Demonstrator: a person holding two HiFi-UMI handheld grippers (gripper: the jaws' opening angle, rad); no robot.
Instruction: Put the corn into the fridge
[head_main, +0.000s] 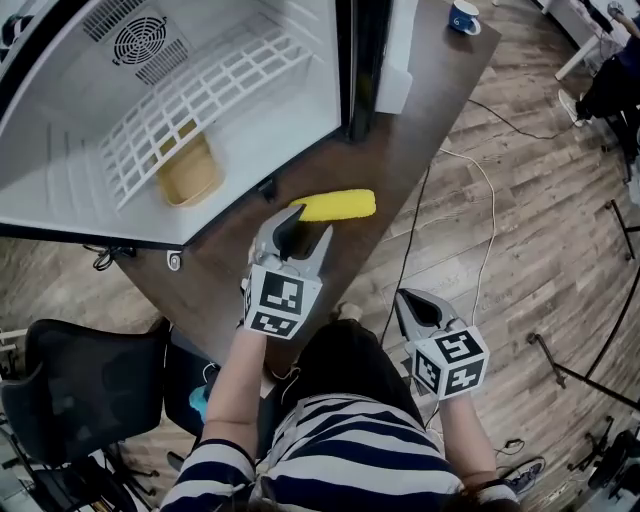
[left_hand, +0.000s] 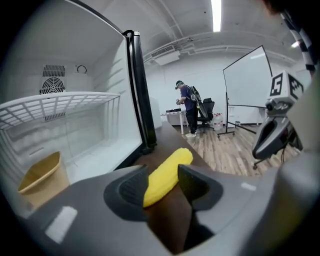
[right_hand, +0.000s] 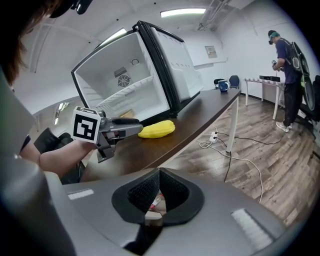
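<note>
A yellow corn cob (head_main: 335, 205) lies on the dark brown table (head_main: 420, 120), just in front of the open fridge (head_main: 150, 110). My left gripper (head_main: 301, 236) is open at the cob's near end. In the left gripper view the corn (left_hand: 167, 175) reaches in between the fingers (left_hand: 125, 192), which are not closed on it. My right gripper (head_main: 417, 309) hangs low beside the table edge, over the person's lap, with its jaws together and nothing in them. The right gripper view shows the corn (right_hand: 156, 129) and the left gripper (right_hand: 124, 128) from the side.
Inside the fridge are a white wire shelf (head_main: 200, 100) and a tan container (head_main: 188, 170). A blue mug (head_main: 463, 16) stands at the table's far end. Cables (head_main: 480, 190) run over the wooden floor. A black chair (head_main: 80, 380) is at lower left. A person (left_hand: 189, 107) stands far off.
</note>
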